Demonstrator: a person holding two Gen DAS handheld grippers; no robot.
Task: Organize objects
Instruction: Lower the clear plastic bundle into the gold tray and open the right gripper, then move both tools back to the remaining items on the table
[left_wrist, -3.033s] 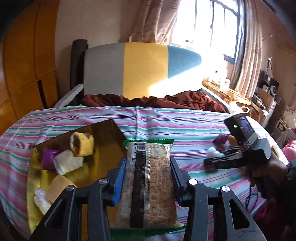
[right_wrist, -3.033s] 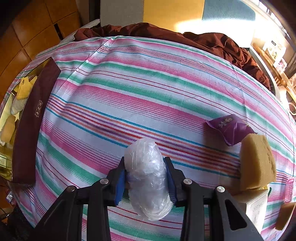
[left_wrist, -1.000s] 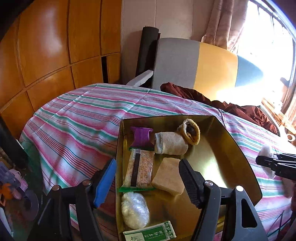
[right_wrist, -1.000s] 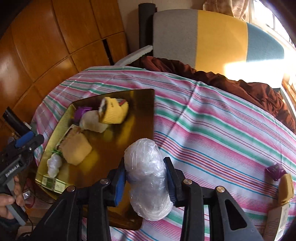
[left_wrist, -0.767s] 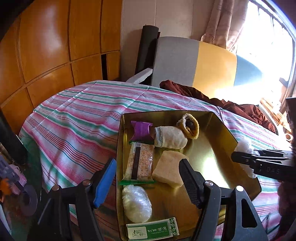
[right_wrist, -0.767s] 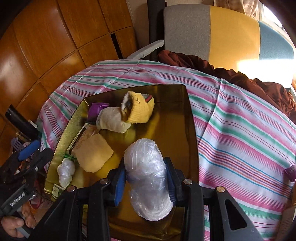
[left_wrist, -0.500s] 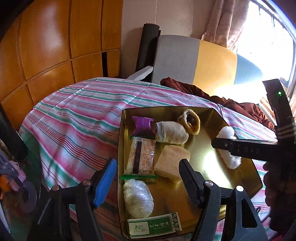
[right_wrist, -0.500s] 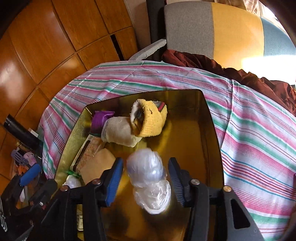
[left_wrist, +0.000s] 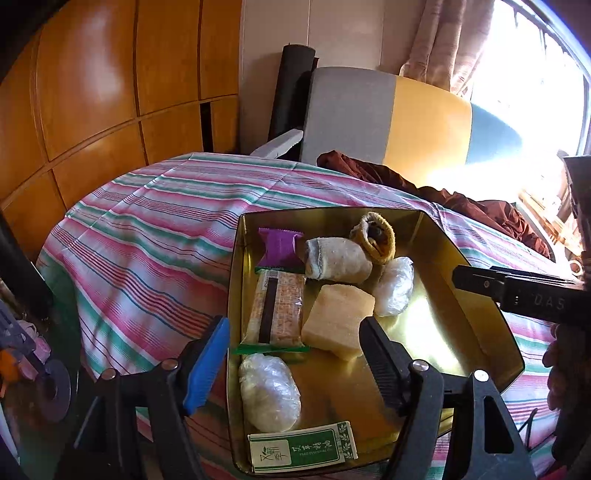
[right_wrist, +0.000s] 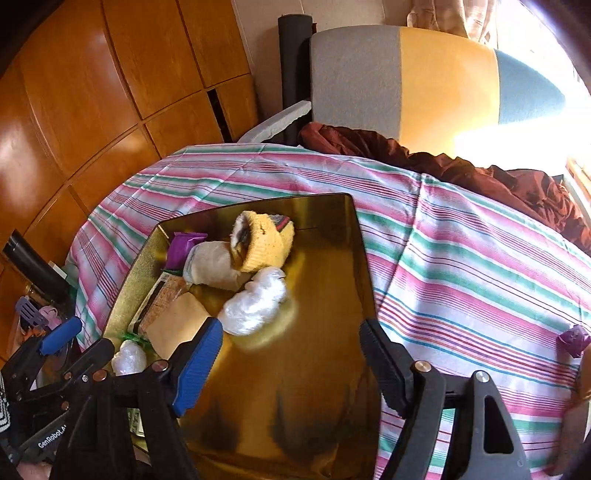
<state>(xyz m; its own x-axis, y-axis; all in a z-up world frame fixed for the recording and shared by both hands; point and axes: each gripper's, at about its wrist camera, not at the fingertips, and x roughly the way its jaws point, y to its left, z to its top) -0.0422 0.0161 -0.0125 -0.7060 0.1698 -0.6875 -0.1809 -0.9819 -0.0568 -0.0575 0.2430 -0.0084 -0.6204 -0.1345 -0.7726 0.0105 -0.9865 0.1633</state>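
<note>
Now, from the left wrist, the left gripper (left_wrist: 293, 352) hangs over the near end of the gold tray (left_wrist: 480, 343), jaws apart and empty; the clear plastic bundle (left_wrist: 393, 286) lies inside beside a yellow sponge (left_wrist: 338, 319). From the right wrist, the right gripper (right_wrist: 291, 360) has just been opening, nothing between its jaws, the bundle (right_wrist: 256, 301) just beyond them.

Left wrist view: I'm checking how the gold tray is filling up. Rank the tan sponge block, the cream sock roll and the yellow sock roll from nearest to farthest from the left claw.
1. Tan sponge block: just ahead of the left claw, by its right finger.
2. Cream sock roll: mid-tray, behind the block.
3. Yellow sock roll: by the gold tray's far wall.
</note>
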